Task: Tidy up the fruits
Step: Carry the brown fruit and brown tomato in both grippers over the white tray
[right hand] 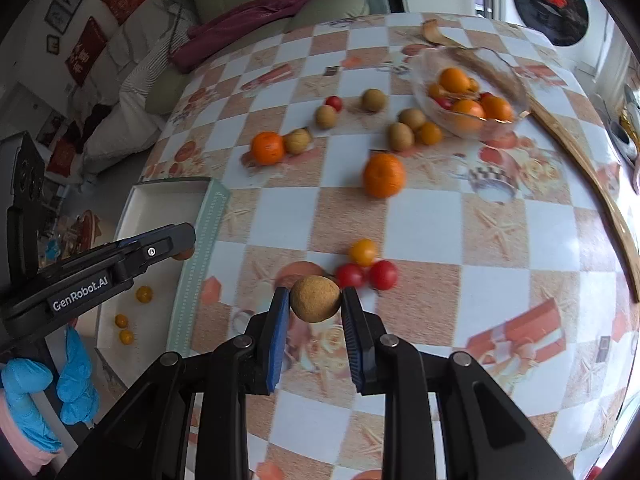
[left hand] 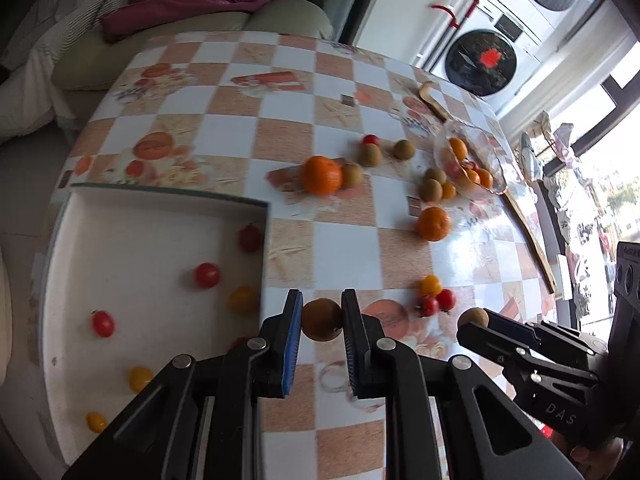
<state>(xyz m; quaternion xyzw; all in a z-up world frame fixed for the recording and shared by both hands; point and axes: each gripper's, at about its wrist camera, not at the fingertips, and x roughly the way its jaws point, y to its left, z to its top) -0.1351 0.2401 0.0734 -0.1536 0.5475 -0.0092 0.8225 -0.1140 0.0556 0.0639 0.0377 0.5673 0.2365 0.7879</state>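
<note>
My left gripper (left hand: 322, 304) is shut on a small round brown fruit (left hand: 322, 322), held above the table beside the right wall of the white tray (left hand: 160, 216). In the tray lie several red and yellow cherry tomatoes (left hand: 207, 275). My right gripper (right hand: 315, 296) is shut on another brown fruit (right hand: 315, 300) over the checked tablecloth, just in front of a yellow and two red cherry tomatoes (right hand: 383, 275). Each gripper also shows in the other's view: the right gripper (left hand: 476, 318) and the left gripper (right hand: 186, 246).
Two oranges (left hand: 321, 175) (left hand: 433, 223), several brown fruits (left hand: 370, 155) and a red tomato (left hand: 371, 140) are scattered mid-table. A glass bowl (right hand: 424, 80) at the far right holds oranges and tomatoes. A wooden stick (right hand: 580, 160) runs along the right edge. A blue-gloved hand (right hand: 76, 376) holds the left gripper.
</note>
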